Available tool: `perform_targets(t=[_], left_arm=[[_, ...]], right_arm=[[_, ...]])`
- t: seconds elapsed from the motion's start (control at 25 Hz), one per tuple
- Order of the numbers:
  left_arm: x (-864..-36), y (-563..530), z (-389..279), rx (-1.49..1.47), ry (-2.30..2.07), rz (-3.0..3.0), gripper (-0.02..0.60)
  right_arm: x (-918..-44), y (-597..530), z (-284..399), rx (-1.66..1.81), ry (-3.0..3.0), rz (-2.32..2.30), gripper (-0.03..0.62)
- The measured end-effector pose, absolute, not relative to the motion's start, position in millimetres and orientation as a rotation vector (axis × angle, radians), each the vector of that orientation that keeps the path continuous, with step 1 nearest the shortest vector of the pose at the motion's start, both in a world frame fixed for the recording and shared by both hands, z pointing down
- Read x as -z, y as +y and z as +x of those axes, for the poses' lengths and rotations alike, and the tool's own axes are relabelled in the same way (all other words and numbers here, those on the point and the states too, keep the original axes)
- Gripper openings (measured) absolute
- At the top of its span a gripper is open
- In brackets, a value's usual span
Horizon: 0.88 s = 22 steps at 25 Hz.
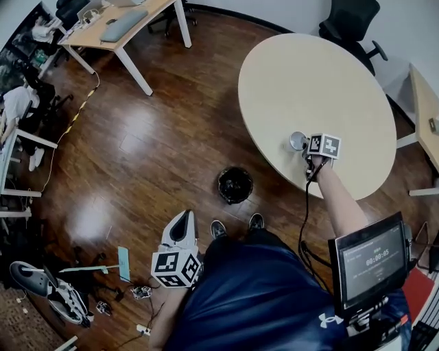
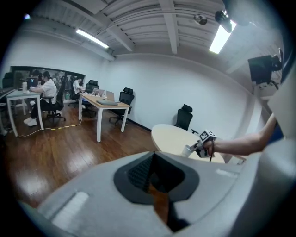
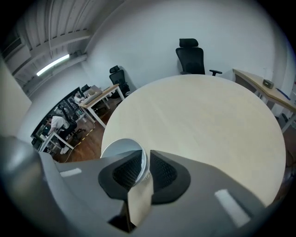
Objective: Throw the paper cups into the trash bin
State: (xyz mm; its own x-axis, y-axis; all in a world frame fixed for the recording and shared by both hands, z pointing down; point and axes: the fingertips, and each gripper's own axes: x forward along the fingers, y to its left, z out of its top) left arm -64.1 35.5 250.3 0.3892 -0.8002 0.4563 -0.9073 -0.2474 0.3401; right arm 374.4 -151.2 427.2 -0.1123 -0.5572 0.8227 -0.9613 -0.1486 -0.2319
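A white paper cup (image 1: 296,140) stands near the front edge of the round beige table (image 1: 309,82). My right gripper (image 1: 302,146) is at the cup. In the right gripper view the cup's rim and wall (image 3: 121,149) sit between the pads, and the right gripper (image 3: 144,162) is shut on that wall. The black trash bin (image 1: 235,185) stands on the wood floor, left of the table and in front of the person's feet. My left gripper (image 1: 184,218) hangs low over the floor at the person's left, shut with nothing in it. The left gripper view looks across at the cup (image 2: 187,150).
A desk (image 1: 116,27) stands at the far left, with a black office chair (image 1: 350,20) behind the round table. Shoes and loose clutter (image 1: 48,291) lie on the floor at the lower left. A screen (image 1: 370,264) hangs at the person's right side. People sit at far desks (image 2: 46,95).
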Motion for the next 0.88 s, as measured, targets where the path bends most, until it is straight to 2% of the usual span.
perform_targets(t=[0.04,0.48,0.68,0.88], left_arm=[[-249.9,37.1,-64.8,-0.253,-1.462,2.092,0.003],[-264.4,29.0,-45.1,-0.258,-1.424,2.101,0.003],[-267.3,14.4,-29.7,-0.259,-1.387,2.124,0.003],[-270.6,13.8,-41.5,-0.236,-1.360,2.131,0.003]], right_arm=[[-425.7,-151.9,373.4,-1.171,-1.674,1.702,0.049],[-407.1,-153.6,329.2,-1.019,-1.857,1.521,0.046],[-390.9,-146.3,280.1,-1.016,-1.987,1.393,0.046],[-379.4,-124.2,217.1,-0.989,-2.055,1.292,0.046]])
